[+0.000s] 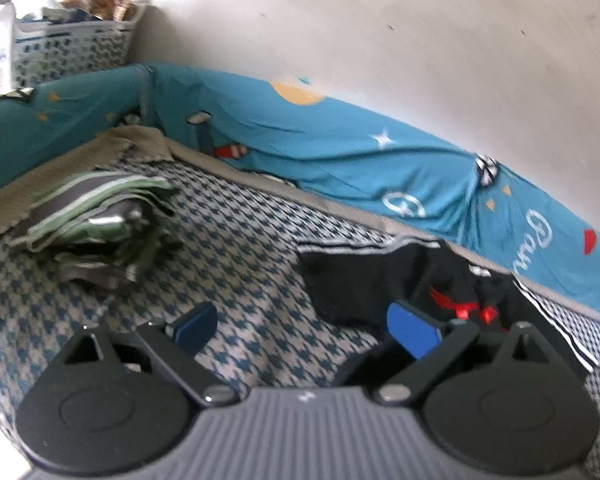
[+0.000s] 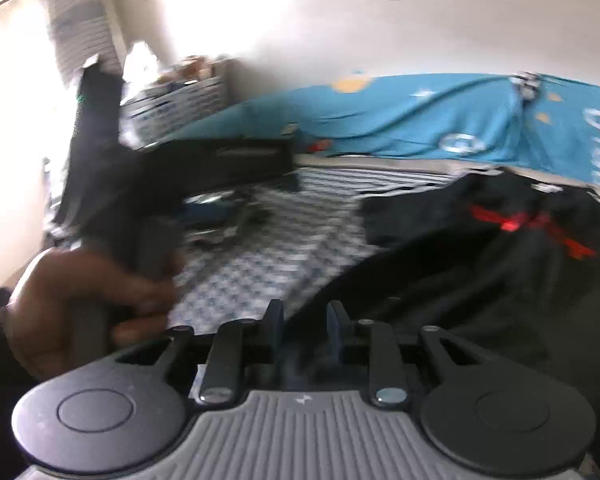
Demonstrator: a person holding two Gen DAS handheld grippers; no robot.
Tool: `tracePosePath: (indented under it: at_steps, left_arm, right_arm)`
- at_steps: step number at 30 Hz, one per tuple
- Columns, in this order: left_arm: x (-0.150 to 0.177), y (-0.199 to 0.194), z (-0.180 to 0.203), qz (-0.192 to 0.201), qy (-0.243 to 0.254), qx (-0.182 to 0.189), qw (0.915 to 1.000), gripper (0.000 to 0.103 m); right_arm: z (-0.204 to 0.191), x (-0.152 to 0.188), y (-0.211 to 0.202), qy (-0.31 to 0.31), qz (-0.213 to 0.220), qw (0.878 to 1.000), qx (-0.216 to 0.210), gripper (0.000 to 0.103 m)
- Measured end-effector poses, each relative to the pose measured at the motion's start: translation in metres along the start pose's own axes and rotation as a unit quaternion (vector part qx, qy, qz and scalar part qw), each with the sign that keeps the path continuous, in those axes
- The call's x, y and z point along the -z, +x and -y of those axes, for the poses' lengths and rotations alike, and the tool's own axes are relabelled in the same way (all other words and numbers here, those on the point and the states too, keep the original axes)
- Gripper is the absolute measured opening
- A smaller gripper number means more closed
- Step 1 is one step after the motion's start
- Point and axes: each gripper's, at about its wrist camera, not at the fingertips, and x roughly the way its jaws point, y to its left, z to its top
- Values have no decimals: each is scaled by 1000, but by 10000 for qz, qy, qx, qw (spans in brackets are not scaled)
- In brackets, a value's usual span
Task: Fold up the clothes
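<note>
A crumpled black garment (image 1: 364, 276) with a red print and white-striped edges lies on the houndstooth bedsheet (image 1: 236, 248), to the right in the left wrist view. My left gripper (image 1: 304, 326) is open just above the sheet, and its right fingertip (image 1: 414, 330) sits at the garment's near edge. In the right wrist view the black garment (image 2: 480, 264) fills the right side. My right gripper (image 2: 305, 322) has its jaws close together, with the garment's edge running in between them. That view is blurred.
A folded stack of green-and-grey striped clothes (image 1: 100, 216) sits on the sheet at left, on an olive cloth (image 1: 60, 164). A teal printed bumper (image 1: 340, 140) runs along the white wall. A white laundry basket (image 1: 68, 44) stands behind. A person's hand (image 2: 84, 284) holds the other gripper's handle.
</note>
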Motion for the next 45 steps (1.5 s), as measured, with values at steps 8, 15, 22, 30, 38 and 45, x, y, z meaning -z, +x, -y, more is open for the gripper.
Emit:
tracePosePath:
  at_steps: [8,15,22,30,38,45]
  left_arm:
    - [19,19,23,-465,204,363,9980,96]
    - [38,33,43,-792,508,480,9944,96]
    - [50,44,60,-977,775,469,9911,96]
    - [63,54,75,-1147,989,452,9874,96]
    - [72,61,84,-1255,1135,426,9847,96]
    - [79,72,87,-1463,1063,421,9826,96]
  right_arm:
    - [59,4,-31,617,278,9948,755,30]
    - [122,7,-55,1309,447,9792,1487,36]
    - [177,10,-58,1842,302,9658,1798,37]
    - [223,3,-38,2304,-146,9569,1764,52]
    - [273,-4,-10,3180,-473,9325,1649,57]
    - [289,-11,7,3309,-440,9289,1606,57]
